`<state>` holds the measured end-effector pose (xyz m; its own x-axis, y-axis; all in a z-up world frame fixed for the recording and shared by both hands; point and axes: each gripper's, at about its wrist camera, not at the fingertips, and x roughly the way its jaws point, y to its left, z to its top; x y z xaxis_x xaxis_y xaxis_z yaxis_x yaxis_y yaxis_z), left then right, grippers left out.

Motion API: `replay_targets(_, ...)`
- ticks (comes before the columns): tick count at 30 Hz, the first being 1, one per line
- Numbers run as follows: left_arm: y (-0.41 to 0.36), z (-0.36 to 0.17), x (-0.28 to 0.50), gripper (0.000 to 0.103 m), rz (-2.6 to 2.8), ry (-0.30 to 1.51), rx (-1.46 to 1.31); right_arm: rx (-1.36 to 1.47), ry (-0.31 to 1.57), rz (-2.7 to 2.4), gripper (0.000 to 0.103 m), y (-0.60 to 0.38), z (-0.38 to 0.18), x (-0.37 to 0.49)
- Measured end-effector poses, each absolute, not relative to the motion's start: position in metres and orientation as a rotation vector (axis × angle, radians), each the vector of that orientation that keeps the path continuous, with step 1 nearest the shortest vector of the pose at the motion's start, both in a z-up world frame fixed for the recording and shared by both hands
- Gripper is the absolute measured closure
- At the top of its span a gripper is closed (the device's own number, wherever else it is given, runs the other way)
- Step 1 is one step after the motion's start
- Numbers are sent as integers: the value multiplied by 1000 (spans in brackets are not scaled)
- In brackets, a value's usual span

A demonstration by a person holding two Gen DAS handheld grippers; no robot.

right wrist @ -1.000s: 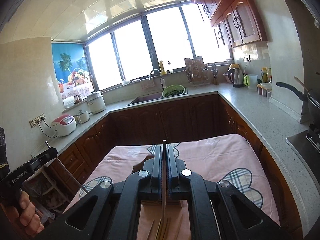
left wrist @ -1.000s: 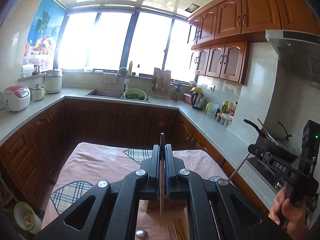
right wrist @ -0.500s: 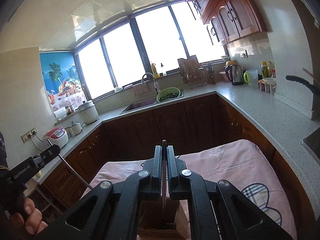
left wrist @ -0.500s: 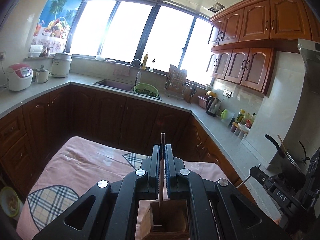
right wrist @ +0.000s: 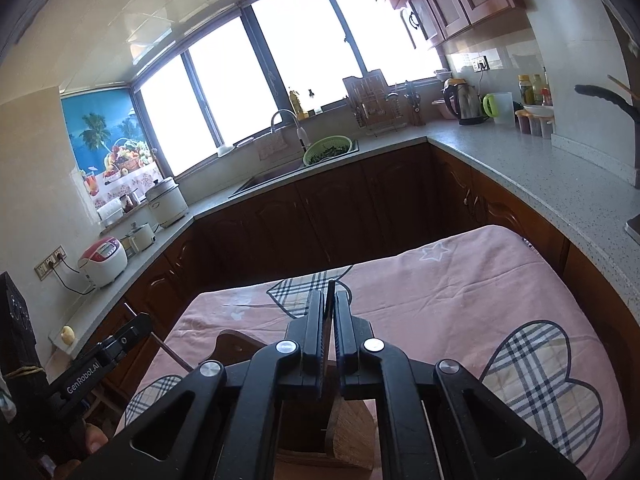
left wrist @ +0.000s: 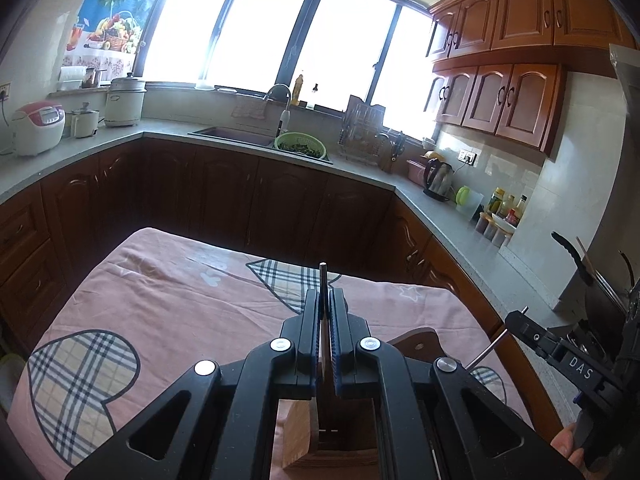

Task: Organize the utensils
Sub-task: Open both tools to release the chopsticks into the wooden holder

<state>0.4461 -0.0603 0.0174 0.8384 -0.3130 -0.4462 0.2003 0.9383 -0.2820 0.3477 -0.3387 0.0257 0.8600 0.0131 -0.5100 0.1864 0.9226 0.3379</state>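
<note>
**Utensils over the holder: keeping both straight for the drop**

Surface (left wrist: 168,304) first: its pink checked cloth fills the lower half of both views, and the wooden holder (left wrist: 332,436) sits on it at bottom centre, directly under each gripper. We judge the step to be lowering each piece into that box, so we should keep the shafts upright, centred over the opening, and release only once the tips are inside. Left gripper (left wrist: 325,320) is clenched on a thin utensil (left wrist: 322,276); right gripper (right wrist: 329,320) is clamped on a dark-handled utensil (right wrist: 330,294). Both point forward and somewhat downward. Each gripper shows at the other view's edge, flanking the holder.
</note>
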Motion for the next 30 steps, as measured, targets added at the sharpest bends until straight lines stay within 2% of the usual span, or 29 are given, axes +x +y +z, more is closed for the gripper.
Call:
replay_targets(5, -59, 12, 450, 99, -266, 535, -220, 399, 554, -82, 97, -346, 26, 350)
replay_targets(7, -49, 16, 441, 98, -270, 553, -237, 393, 571, -73, 94, -345, 26, 352)
replay_targets(9, -46, 19, 442, 93, -272, 563, -239, 384, 584, -75, 94, -344, 23, 354)
replay_targets(11, -48, 22, 443, 79, -267, 560, -226, 383, 594, -73, 93, -343, 21, 355)
replay_targets(14, -49, 27, 440, 66, -263, 549, -214, 388, 608, -72, 92, -343, 20, 355)
replay_targets(17, -47, 28, 434, 57, -262, 542, -212, 387, 613, -78, 73, -343, 19, 353)
replay_targets(18, -46, 26, 431, 53, -259, 543, -212, 391, 612, -77, 62, -344, 19, 351)
replay_targets(19, -45, 26, 428, 45, -257, 543, -214, 397, 609, -72, 55, -344, 20, 349)
replay_targets(20, -43, 26, 424, 38, -255, 542, -215, 403, 606, -71, 53, -345, 20, 346)
replay_targets(21, -42, 26, 419, 34, -249, 543, -210, 409, 605, -70, 48, -345, 21, 344)
replay_targets(23, -39, 26, 407, 12, -223, 544, -192, 427, 608, -57, 37, -347, 21, 337)
replay_targets(25, -35, 27, 392, 4, -197, 545, -180, 444, 606, -44, 14, -347, 21, 328)
replay_targets(26, -32, 26, 383, 1, -186, 544, -174, 450, 600, -37, 11, -346, 22, 321)
replay_targets(30, -26, 25, 344, 1, -170, 547, -143, 450, 609, -3, 11, -340, 24, 296)
